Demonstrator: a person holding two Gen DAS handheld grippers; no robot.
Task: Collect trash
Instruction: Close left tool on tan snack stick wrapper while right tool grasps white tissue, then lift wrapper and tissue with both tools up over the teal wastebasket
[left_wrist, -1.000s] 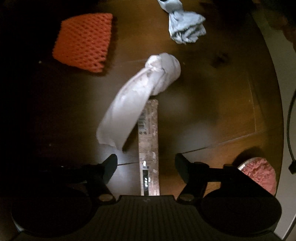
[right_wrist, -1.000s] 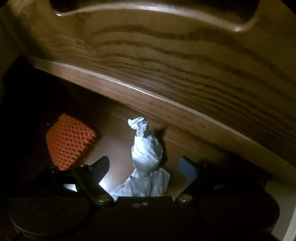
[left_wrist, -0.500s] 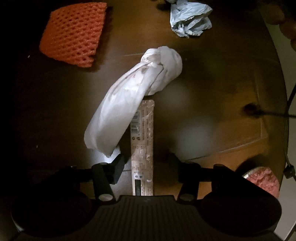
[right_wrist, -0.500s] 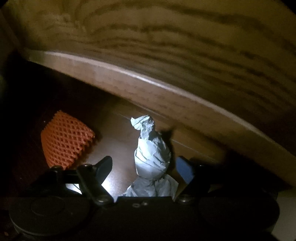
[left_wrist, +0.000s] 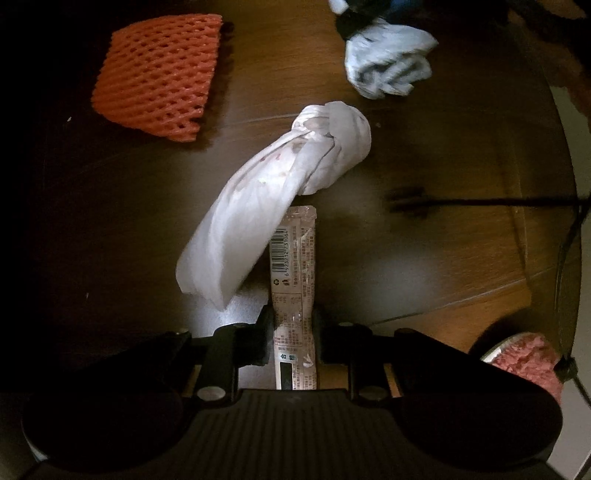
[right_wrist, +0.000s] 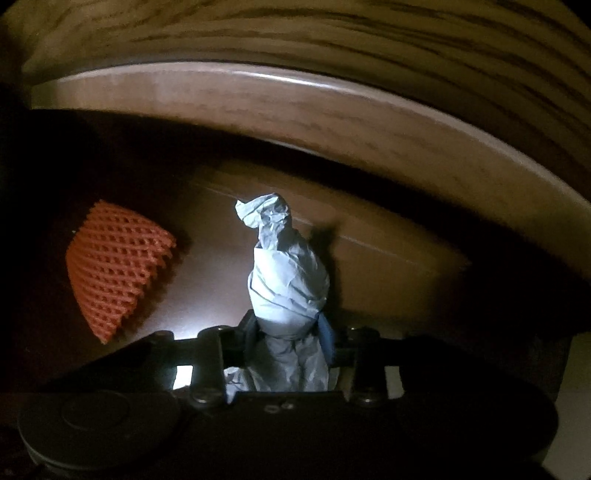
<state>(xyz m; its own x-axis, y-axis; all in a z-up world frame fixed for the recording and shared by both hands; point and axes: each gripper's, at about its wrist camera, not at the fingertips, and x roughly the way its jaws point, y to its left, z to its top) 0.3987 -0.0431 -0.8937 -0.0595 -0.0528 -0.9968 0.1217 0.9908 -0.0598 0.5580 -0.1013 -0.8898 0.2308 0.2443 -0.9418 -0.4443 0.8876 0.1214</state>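
Two grippers were closing on trash lying on the dark wooden table. Left gripper jaws pinched the long snack wrapper, partly under a knotted white bag. Right gripper jaws squeezed the crumpled pale-blue paper, beside an orange foam net.

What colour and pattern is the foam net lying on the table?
Orange, with an open diamond mesh; the foam net shows best in the left wrist view.

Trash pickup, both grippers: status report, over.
Left gripper closing on the snack wrapper. Right gripper closing on the blue paper wad. White knotted bag overlaps the wrapper's far end. Orange foam net not yet collected.
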